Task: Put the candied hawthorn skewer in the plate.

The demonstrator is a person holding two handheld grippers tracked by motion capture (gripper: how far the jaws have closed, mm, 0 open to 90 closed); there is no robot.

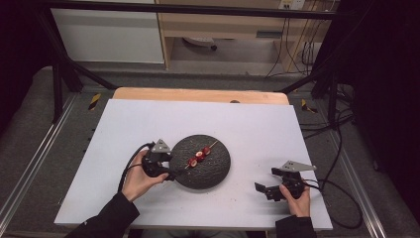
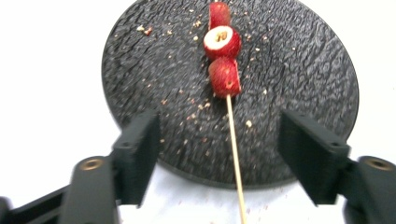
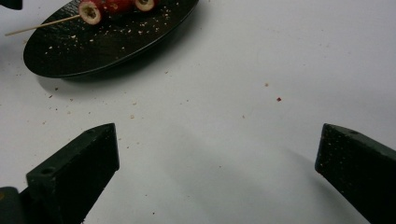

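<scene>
A white tabletop [image 1: 148, 124] stands inside a dark metal frame, with pale cabinets behind it. On it rests a round black textured plate [image 2: 299, 70], strewn with pale crumbs, and on the plate lies a thin wooden skewer [image 2: 235, 149] threaded with three red fruit slices [image 2: 224, 77], the middle one turned to show a cream-coloured cut face. The left gripper [image 2: 219, 149] sits at the plate's near rim with its jaws spread wide; the bare end of the skewer runs between them, touching neither, and the fruit lies just beyond the fingertips. The right gripper [image 3: 217, 154] hovers over bare table well apart from the plate, its jaws also wide with nothing between them; the plate lies beyond its left finger.
</scene>
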